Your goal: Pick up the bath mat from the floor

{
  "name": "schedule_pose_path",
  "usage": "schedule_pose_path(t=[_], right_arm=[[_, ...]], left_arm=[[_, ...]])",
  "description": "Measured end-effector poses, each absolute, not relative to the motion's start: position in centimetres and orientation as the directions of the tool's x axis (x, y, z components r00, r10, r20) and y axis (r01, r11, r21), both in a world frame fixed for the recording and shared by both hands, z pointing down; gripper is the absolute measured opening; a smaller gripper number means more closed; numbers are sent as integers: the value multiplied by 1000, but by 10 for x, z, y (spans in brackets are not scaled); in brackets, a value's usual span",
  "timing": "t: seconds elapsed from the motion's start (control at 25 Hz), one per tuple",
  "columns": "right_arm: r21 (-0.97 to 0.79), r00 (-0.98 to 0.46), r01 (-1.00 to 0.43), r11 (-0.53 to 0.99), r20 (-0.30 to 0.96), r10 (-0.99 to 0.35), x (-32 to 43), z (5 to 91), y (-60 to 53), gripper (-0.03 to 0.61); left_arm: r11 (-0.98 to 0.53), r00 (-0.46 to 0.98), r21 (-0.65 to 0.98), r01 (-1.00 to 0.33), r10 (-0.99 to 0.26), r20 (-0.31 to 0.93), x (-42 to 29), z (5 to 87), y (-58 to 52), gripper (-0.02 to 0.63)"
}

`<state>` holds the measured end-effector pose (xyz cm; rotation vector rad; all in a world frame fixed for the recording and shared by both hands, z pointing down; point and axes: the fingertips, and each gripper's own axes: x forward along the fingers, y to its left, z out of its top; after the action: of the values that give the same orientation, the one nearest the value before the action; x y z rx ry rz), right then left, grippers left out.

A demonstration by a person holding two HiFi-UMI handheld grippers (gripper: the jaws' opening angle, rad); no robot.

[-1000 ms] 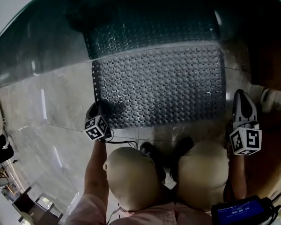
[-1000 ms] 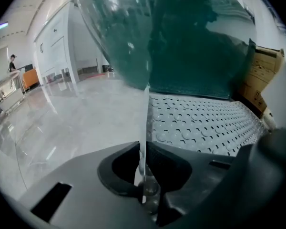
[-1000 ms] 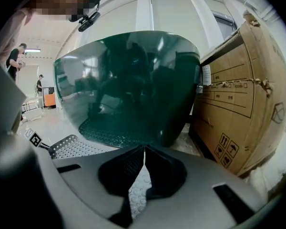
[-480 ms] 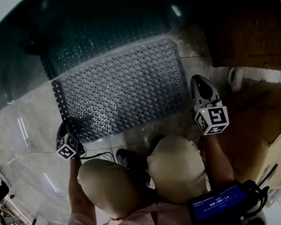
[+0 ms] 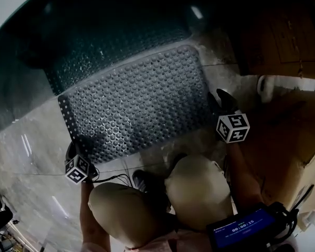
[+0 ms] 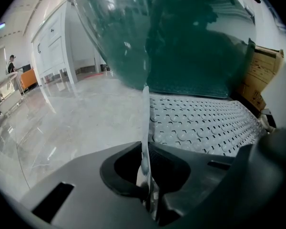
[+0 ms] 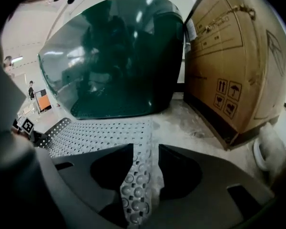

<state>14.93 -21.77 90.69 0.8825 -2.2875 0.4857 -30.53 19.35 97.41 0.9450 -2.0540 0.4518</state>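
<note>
The grey studded bath mat [image 5: 136, 104] lies flat on the stone floor in front of a dark green tub. My left gripper [image 5: 73, 150] is at the mat's near left corner and is shut on its thin edge [image 6: 144, 128], which runs upright between the jaws. My right gripper [image 5: 218, 100] sits low at the mat's near right edge. Its jaws have just been opening and stand wide, with a strip of the mat [image 7: 138, 175] between them and gaps on both sides.
A glossy dark green tub [image 5: 110, 30] rises just behind the mat. A cardboard box [image 7: 233, 66] stands to the right, with a white object [image 5: 268, 85] on the floor by it. The person's knees [image 5: 199, 188] are close behind both grippers.
My right gripper has come down and in to the mat's right edge, and its jaws have opened. My left gripper stays at the near left corner.
</note>
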Motion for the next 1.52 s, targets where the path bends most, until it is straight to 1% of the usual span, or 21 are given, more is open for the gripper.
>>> schedule_pose_path(t=[0.2,0.52,0.72,0.76,0.92,1.04,1.52], right_arm=[[-156,-548,-721,675,725,-417,160,956,-224,164],[-218,-560,-715,665,748,-356,155,978,-221,164],[-269,-581,-716,644,741,-336,154,981,-222,161],[-275,-586,-710,648,742,-326,152,981,-220,153],[-255,-579,-694,674,754,-310,145,978,-215,64],[-248,-580,-693,677,749,-321,143,973,-213,38],[-210,-582,-694,689,726,-366,132,937,-202,29]], left_arm=[[658,-384,29,-752,-474,792,-301,981,187,37],[661,-391,28,-750,-478,787,-300,964,186,37],[658,-395,24,-752,-480,783,-300,963,187,36],[660,-397,22,-751,-478,784,-299,963,187,37],[666,-403,21,-746,-476,782,-301,964,189,36],[673,-398,39,-738,-482,781,-300,964,187,37],[661,-385,70,-747,-516,765,-292,952,181,37]])
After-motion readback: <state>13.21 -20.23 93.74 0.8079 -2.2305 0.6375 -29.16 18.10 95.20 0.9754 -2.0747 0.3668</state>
